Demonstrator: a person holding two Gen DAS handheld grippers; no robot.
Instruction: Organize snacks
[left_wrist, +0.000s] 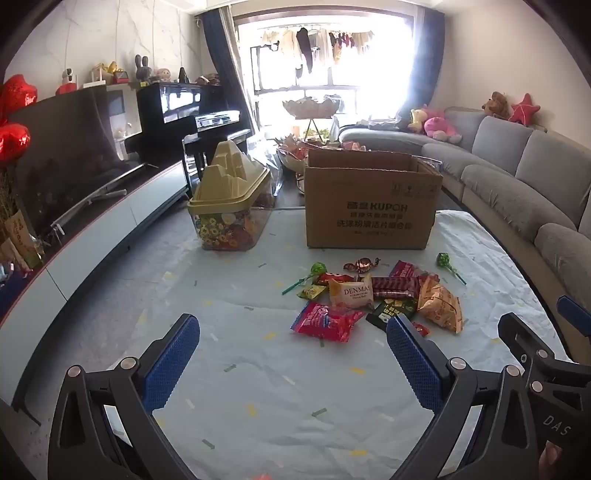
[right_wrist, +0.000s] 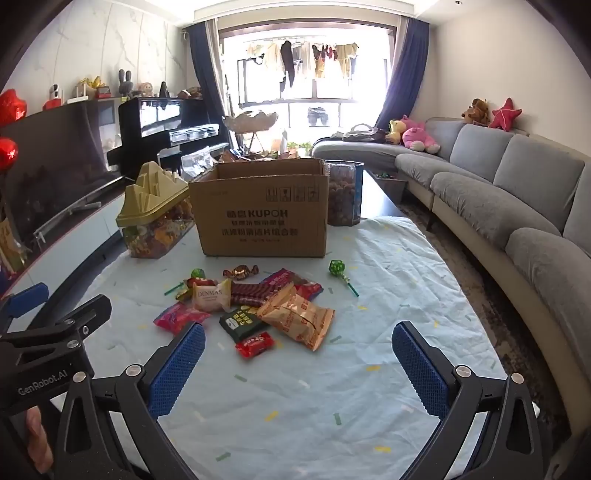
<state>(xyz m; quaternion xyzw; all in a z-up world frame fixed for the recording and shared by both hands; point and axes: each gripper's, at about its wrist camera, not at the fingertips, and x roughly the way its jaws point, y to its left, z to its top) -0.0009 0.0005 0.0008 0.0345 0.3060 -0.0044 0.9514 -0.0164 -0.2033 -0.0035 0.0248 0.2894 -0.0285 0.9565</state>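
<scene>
We have not started yet. Our left gripper (left_wrist: 291, 358) and right gripper (right_wrist: 299, 363) are wide open and empty. The snack pile (right_wrist: 258, 306) lies in front of the cardboard box (right_wrist: 262, 218).

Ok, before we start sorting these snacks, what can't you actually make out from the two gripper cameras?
- Inside of the cardboard box: both views, hidden by its front wall.
- Small print under KUPOH: both views, too blurred to read.
- Dark green packet: both views, its label too small; the left view partly covers it with a finger pad.
- Tall clear canister: left view, almost wholly behind the box.
- Balcony: both views, washed out by glare.
</scene>
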